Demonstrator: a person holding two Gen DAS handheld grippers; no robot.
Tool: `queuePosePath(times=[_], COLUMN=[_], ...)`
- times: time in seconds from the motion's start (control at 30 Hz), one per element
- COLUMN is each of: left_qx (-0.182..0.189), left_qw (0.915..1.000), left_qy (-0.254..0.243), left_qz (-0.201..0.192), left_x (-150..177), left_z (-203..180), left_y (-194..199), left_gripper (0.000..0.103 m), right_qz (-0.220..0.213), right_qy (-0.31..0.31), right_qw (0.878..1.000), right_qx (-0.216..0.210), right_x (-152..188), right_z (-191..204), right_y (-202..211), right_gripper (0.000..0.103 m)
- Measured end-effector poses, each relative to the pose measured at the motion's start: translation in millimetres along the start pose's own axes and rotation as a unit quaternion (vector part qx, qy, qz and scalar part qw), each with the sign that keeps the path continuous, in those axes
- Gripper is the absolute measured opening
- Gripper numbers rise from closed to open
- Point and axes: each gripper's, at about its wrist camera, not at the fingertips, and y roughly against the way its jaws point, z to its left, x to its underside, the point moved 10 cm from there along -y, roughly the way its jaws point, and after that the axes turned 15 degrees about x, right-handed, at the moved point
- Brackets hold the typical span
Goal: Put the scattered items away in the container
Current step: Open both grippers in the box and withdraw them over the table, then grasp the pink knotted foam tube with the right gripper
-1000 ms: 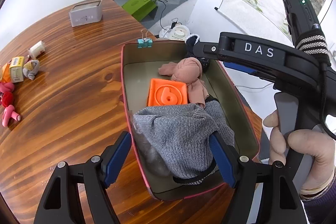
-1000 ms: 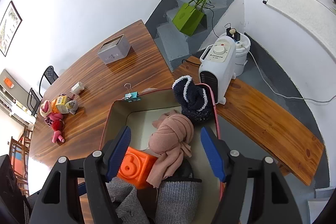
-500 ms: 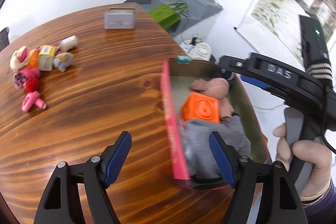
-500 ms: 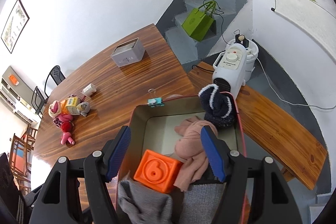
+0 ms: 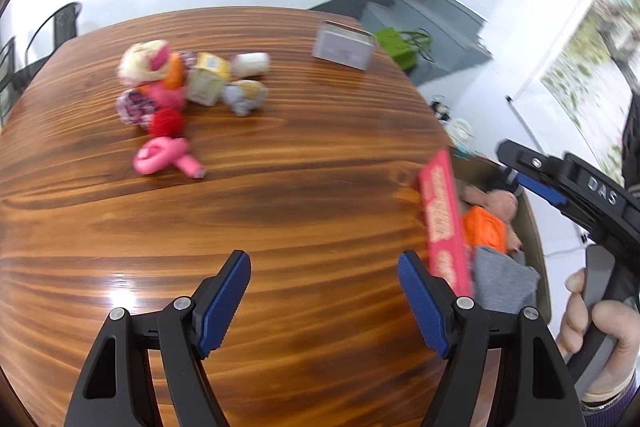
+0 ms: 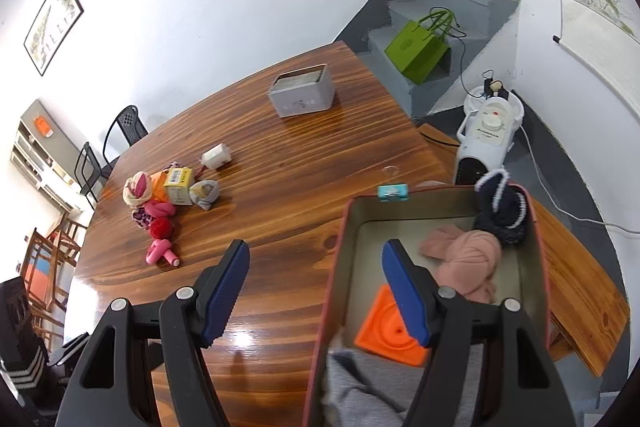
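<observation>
Though partly filled, container [image 6: 436,195] red-walled, olive-lined, holding orange block [image 6: 390,335].

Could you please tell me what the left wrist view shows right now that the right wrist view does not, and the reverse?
Only the left wrist view shows the right gripper and the hand holding it. Only the right wrist view shows the white heater, the dark sock on the box rim, and the wall picture. Both show the toy pile, the grey tin, the red-sided box with its orange block, and the green bag.
</observation>
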Motion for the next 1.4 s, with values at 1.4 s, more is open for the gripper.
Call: queuePosePath(times=[1.4], left_qx=[-0.048], left_qw=[0.9942], left_qy=[0.093], left_qz=[-0.021], left_x=[-69], left_z=[252], left_y=[62], left_gripper=[0.078], right_qz=[0.089], right_qy=[0.133], right_qw=[0.985], right_qx=[-0.07], right_x=[69], right_z=[281], right_y=[-114], right_gripper=[0.073])
